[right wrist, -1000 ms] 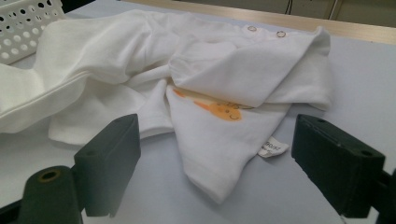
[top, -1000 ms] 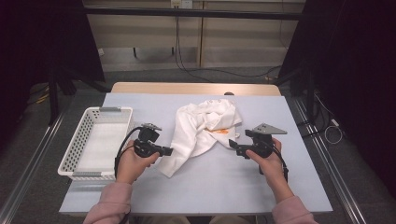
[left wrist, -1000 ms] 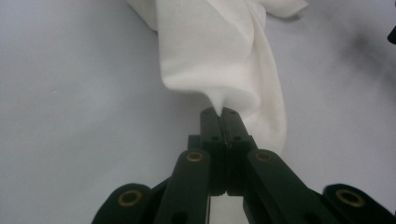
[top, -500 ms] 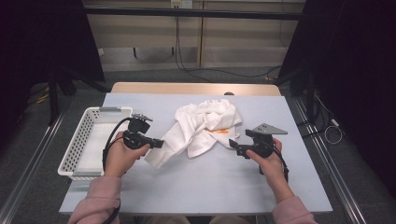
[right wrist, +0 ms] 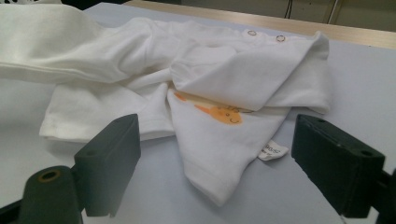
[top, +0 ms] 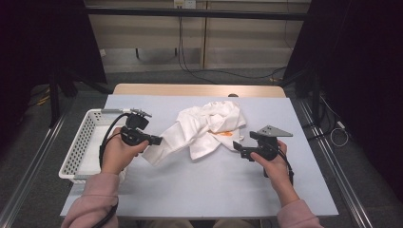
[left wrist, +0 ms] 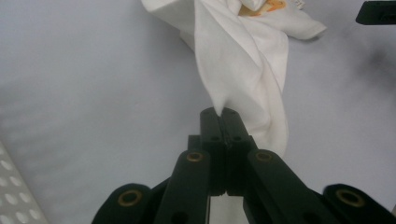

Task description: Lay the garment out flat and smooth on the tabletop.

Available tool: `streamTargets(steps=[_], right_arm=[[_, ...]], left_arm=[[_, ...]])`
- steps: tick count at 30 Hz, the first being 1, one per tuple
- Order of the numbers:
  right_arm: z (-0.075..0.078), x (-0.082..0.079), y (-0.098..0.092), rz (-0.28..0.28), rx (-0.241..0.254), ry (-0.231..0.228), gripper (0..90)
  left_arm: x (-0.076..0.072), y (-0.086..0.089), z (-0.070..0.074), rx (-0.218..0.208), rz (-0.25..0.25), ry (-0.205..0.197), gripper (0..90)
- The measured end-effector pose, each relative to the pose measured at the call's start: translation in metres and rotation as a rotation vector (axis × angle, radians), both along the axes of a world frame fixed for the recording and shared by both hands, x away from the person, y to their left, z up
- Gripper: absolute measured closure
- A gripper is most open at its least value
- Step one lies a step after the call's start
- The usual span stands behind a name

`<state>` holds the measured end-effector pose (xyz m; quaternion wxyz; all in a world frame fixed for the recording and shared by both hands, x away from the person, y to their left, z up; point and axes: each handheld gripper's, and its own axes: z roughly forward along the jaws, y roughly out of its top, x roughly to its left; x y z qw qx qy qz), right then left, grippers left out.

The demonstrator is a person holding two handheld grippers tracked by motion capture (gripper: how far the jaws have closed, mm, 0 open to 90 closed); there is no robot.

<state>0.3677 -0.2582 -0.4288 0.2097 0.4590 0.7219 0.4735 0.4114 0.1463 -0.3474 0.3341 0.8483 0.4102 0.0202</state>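
2 tools: left tool (left wrist: 223, 113) pinches the white garment (top: 206, 128); right tool (right wrist: 215, 163) gapes wide beside it.

Bare table (top: 214, 185) before shirt (top: 209, 128)

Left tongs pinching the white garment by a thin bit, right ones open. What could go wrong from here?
1. The left tongs grip only a narrow pinch of the white garment; it may slip out under tension.
2. The rest of the garment lies crumpled on the table, so pulling may drag the heap rather than spread it.
3. The right tongs stand open short of the hem and care label; closing there could catch the label alone.
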Motion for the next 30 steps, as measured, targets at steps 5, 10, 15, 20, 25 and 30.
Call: streamTargets(steps=[5,10,15,20,25,30], right_arm=[[0.000,0.000,0.000,-0.001,0.001,0.001,15.7],[0.000,0.000,0.000,0.001,-0.002,-0.002,15.7],[0.000,0.000,0.000,0.001,-0.002,-0.001,15.6],[0.000,0.000,0.000,0.001,-0.001,-0.001,15.6],[0.000,0.000,0.000,0.000,-0.001,0.001,15.7],[-0.001,0.000,0.000,0.003,-0.006,0.000,15.7]], left_arm=[[0.004,0.004,0.006,0.024,0.008,0.000,90.0],[0.007,0.009,0.010,0.039,0.022,0.010,90.0],[0.012,0.017,0.015,0.065,0.014,0.007,90.0],[0.015,0.024,0.019,0.082,0.030,0.001,90.0],[0.022,0.032,0.021,0.088,0.063,0.000,90.0],[0.027,0.038,0.024,0.117,0.061,-0.006,90.0]])
